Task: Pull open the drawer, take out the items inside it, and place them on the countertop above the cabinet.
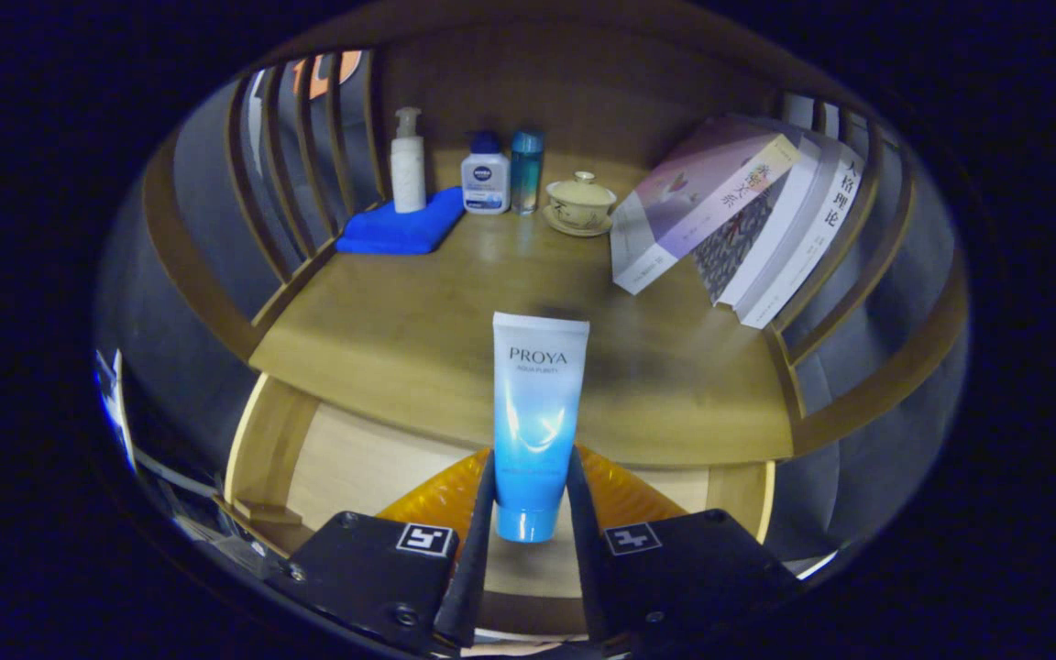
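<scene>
A blue and white cosmetic tube [534, 412] stands upright between my fingers, cap end down, and my gripper [528, 513] is shut on its lower part. I hold it above the open drawer [354, 458], whose pale wooden bottom shows below. Just beyond the tube lies the wooden countertop [418, 330]; the tube's top reaches over its front edge.
At the back of the countertop stand a white pump bottle [407, 163] on a folded blue cloth [400, 229], a white and blue bottle [485, 174], a slim blue bottle [525, 170] and a lidded tea bowl [580, 203]. Books [739, 220] lean at the right. Slatted wooden rails flank both sides.
</scene>
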Available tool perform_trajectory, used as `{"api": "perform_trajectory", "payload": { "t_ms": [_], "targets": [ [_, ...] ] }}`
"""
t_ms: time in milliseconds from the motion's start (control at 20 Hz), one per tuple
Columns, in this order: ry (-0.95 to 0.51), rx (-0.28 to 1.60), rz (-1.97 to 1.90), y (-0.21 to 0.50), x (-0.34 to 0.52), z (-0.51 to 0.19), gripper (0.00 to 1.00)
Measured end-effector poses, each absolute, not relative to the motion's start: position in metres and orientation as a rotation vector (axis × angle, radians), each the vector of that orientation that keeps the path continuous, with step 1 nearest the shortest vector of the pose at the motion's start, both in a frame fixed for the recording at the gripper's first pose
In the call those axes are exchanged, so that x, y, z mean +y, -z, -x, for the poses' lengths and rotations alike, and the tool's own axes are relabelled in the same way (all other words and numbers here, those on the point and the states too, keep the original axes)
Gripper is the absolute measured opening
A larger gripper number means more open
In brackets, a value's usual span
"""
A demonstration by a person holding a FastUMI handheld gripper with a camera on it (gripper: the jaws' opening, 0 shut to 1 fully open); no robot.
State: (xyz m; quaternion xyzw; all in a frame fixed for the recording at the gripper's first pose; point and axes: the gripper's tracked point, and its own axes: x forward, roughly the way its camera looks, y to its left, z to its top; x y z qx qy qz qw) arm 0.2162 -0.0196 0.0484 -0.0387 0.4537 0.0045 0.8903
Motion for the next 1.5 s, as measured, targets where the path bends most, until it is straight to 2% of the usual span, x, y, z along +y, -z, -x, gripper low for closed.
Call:
{"api": "perform_trajectory", "payload": {
  "t_ms": [550,850,1150,1250,1300,1400,1500],
  "targets": [
    [0.052,0.865,0.003,-0.021,-0.016,-0.284,0.46],
    [0.090,0.790,0.007,-0.020,-0.022,-0.292,0.57],
    [0.046,0.540,0.018,-0.060,-0.007,-0.284,0.65],
    [0.029,0.452,0.030,-0.079,-0.001,-0.271,0.73],
    [0.030,0.412,0.032,-0.089,0.000,-0.264,0.81],
    [0.041,0.335,0.032,-0.107,0.000,-0.246,0.86],
    [0.025,0.274,0.018,-0.121,0.007,-0.224,1.00]
  ]
}}
